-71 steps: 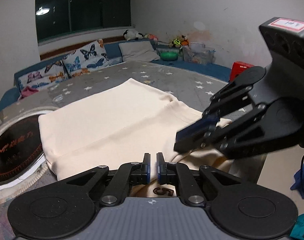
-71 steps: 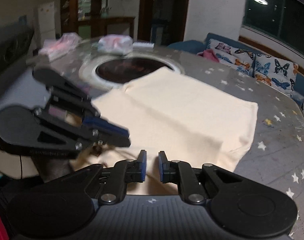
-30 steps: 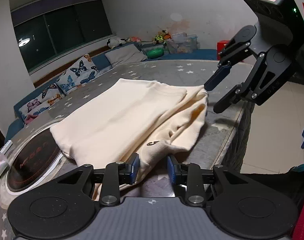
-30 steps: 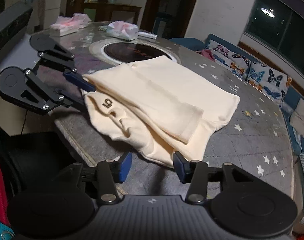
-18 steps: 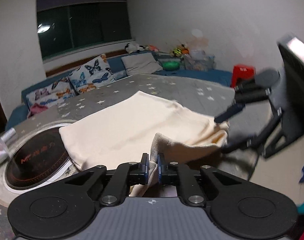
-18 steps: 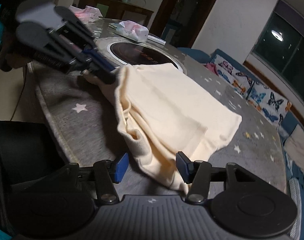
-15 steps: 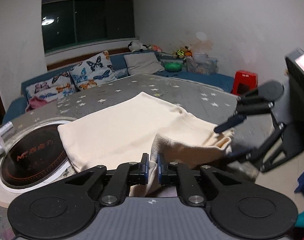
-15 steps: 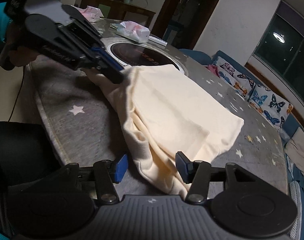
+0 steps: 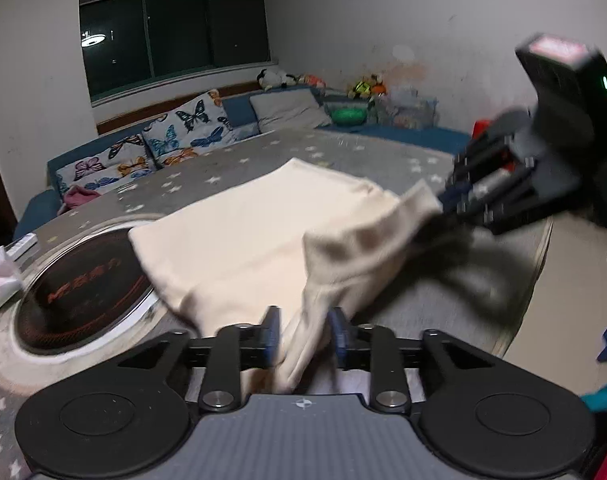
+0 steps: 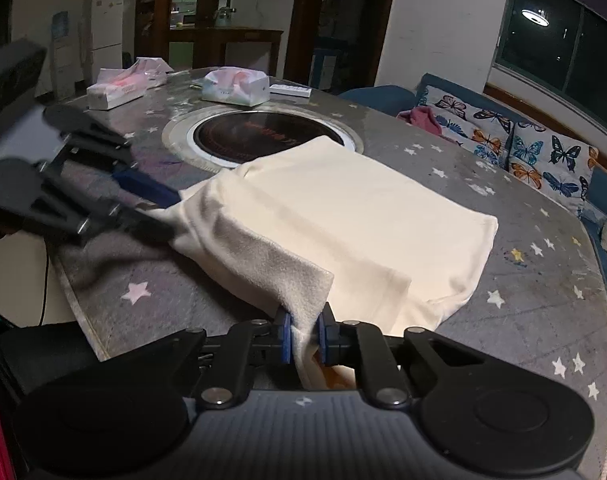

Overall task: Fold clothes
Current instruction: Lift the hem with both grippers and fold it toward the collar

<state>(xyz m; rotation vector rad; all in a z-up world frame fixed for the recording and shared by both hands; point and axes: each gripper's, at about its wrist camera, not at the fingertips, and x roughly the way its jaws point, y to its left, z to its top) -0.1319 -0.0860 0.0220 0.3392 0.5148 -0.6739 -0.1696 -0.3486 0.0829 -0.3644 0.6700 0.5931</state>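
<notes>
On the grey star-patterned table lies a cream garment, folded flat, its near edge lifted off the surface between both grippers. The right gripper is clamped on one corner of that edge. The left gripper has its jaws parted around the other corner, with gaps beside the cloth. A round black cooktop sits beside the garment, tissue packs beyond it, and a sofa with butterfly cushions sits under a dark window.
</notes>
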